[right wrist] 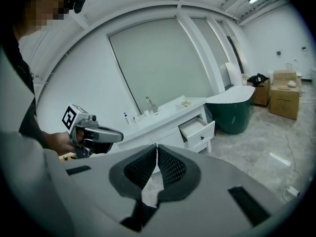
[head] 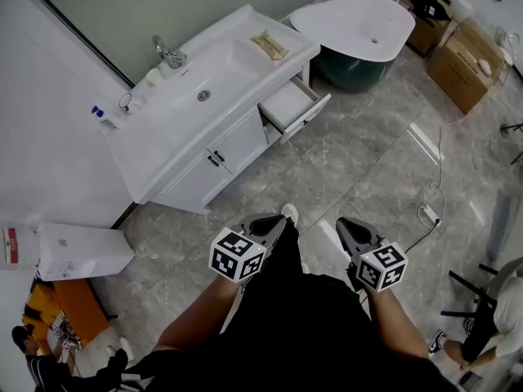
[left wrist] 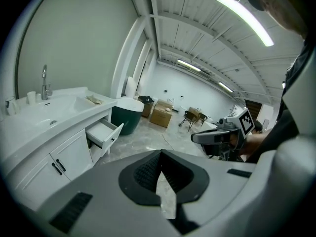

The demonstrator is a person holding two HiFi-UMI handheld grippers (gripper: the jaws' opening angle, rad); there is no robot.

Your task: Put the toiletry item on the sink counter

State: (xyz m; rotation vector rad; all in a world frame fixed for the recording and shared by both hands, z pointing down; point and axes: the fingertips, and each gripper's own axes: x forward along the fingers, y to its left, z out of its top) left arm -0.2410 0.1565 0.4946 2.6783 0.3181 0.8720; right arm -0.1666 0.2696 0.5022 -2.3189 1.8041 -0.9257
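The white sink counter [head: 245, 35] stands across the tiled floor from me, with a basin [head: 204, 84], a chrome faucet [head: 169, 53] and one open drawer [head: 296, 104] at its right end. A tan flat item [head: 270, 45] lies on the counter's right end. A small cup [head: 131, 102] and blue-capped bottles [head: 98, 113] stand at the left end. My left gripper [head: 276, 224] and right gripper [head: 350, 229] hang side by side over the floor, well short of the vanity. Both are shut and hold nothing. The counter [left wrist: 64, 107] and drawer [right wrist: 200, 128] show in both gripper views.
A white bathtub on a green base [head: 359, 27] stands right of the vanity. Cardboard boxes [head: 462, 64] sit at the far right. A white box [head: 82, 251] lies on the floor at left. A cable with a power strip [head: 429, 212] crosses the floor; a person [head: 490, 317] is at lower right.
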